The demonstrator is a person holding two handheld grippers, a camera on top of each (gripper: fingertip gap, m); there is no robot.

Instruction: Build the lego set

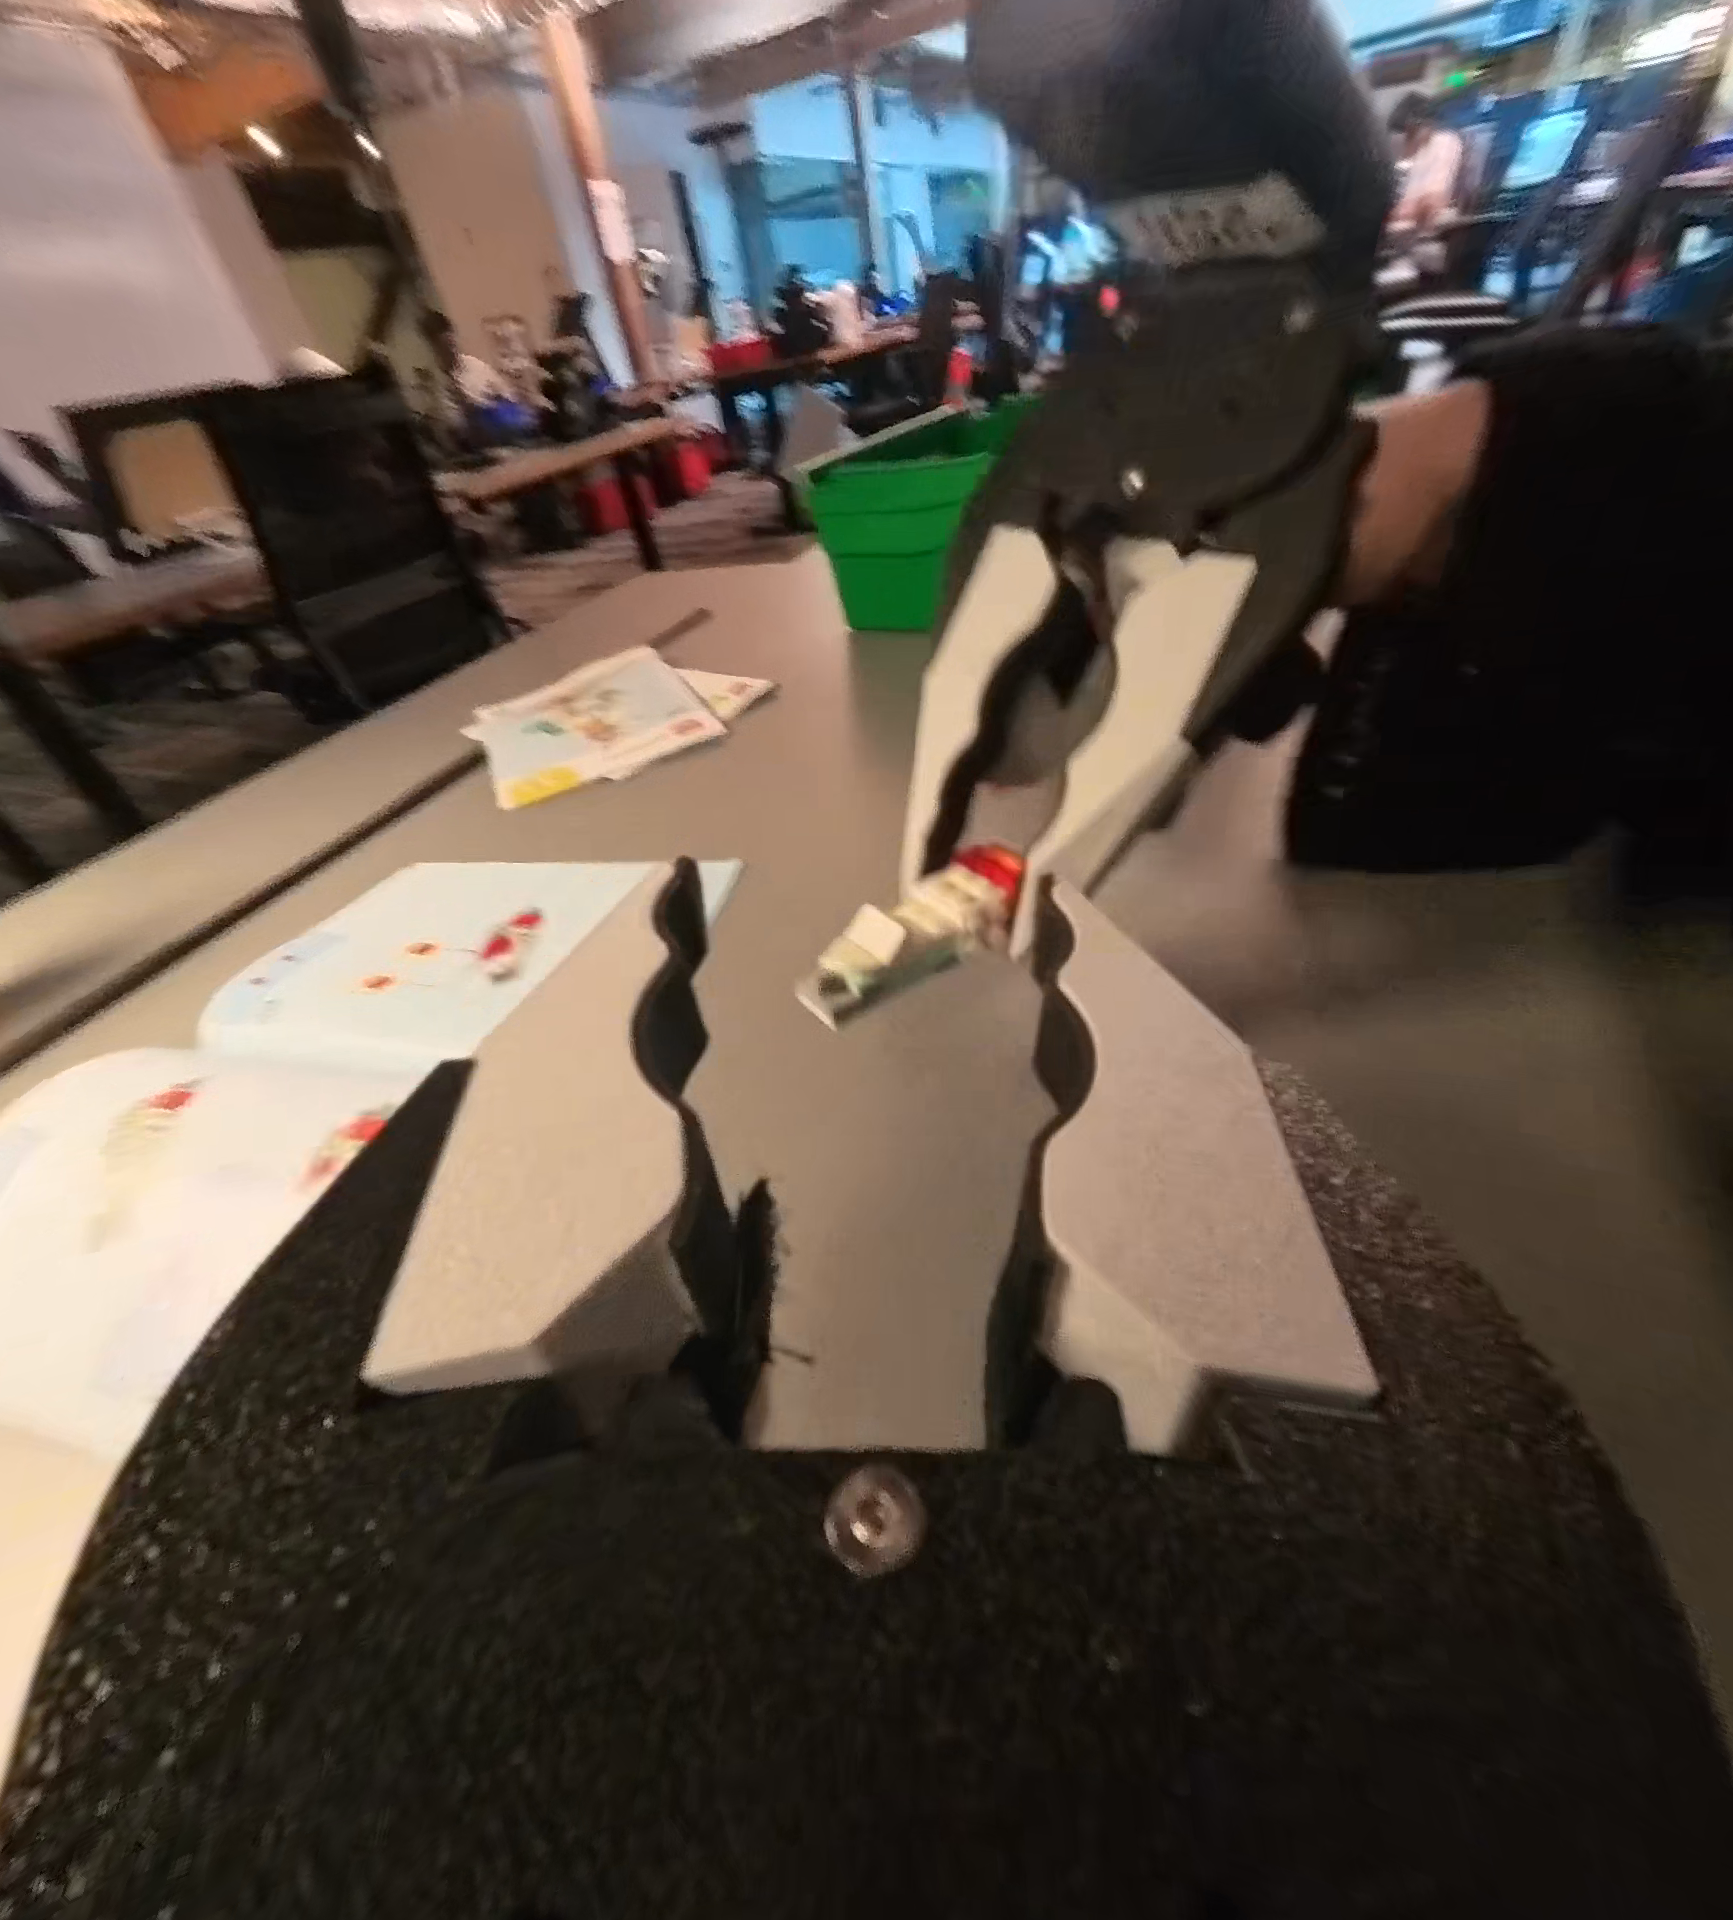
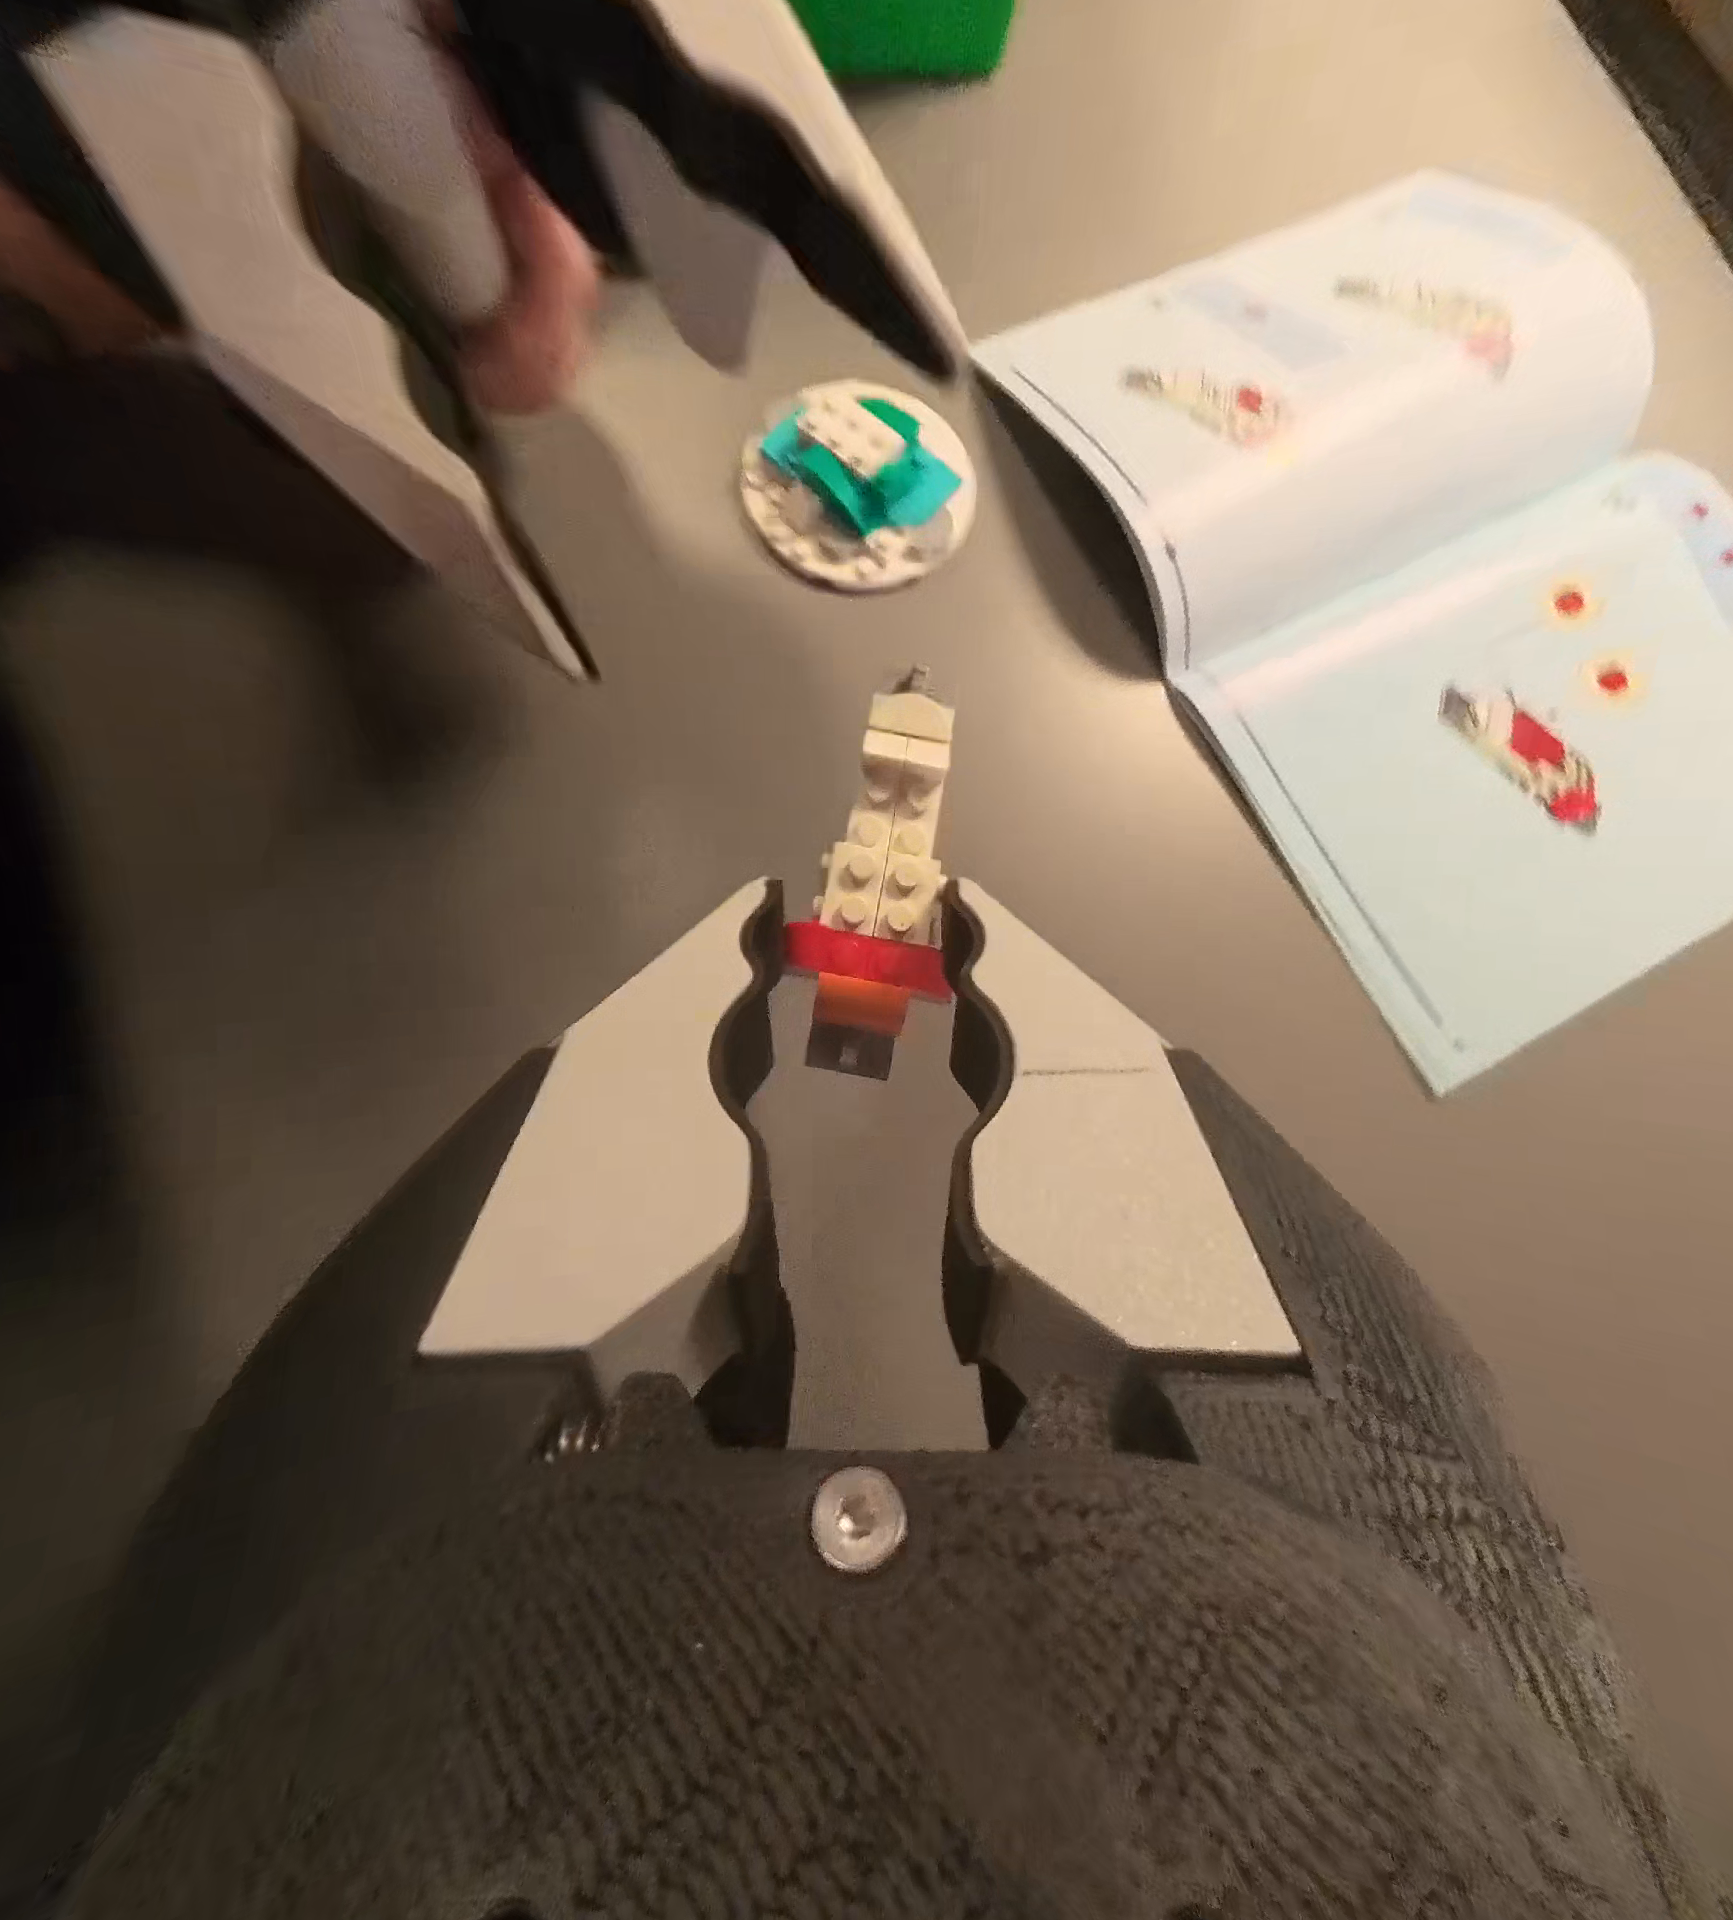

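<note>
My right gripper (image 2: pixel 862 891) is shut on the red disc (image 2: pixel 862 961) of a small white lego model (image 2: pixel 893 821). It holds the model above the table, pointing away. In the left wrist view the right gripper (image 1: pixel 976 878) comes down from the upper right with the model (image 1: pixel 903 940) in its tips. My left gripper (image 1: pixel 867 878) is open and empty. The model hangs just beyond its right fingertip. The left gripper's fingers (image 2: pixel 322 364) also show wide apart in the right wrist view. A round grey plate (image 2: pixel 841 566) with teal pieces and a white brick (image 2: pixel 857 442) lies on the table beyond the model.
An open instruction booklet (image 2: pixel 1413 520) lies on the grey table (image 2: pixel 1049 1039), to the left in the left wrist view (image 1: pixel 270 1039). More leaflets (image 1: pixel 613 717) lie farther back. Green bins (image 1: pixel 893 520) stand at the far end. A hand (image 1: pixel 1413 499) holds the right gripper. The tips of one gripper are about 7 cm away from the tips of the other. About 10 cm separates my left fingertips from the round grey plate (image 2: pixel 841 566).
</note>
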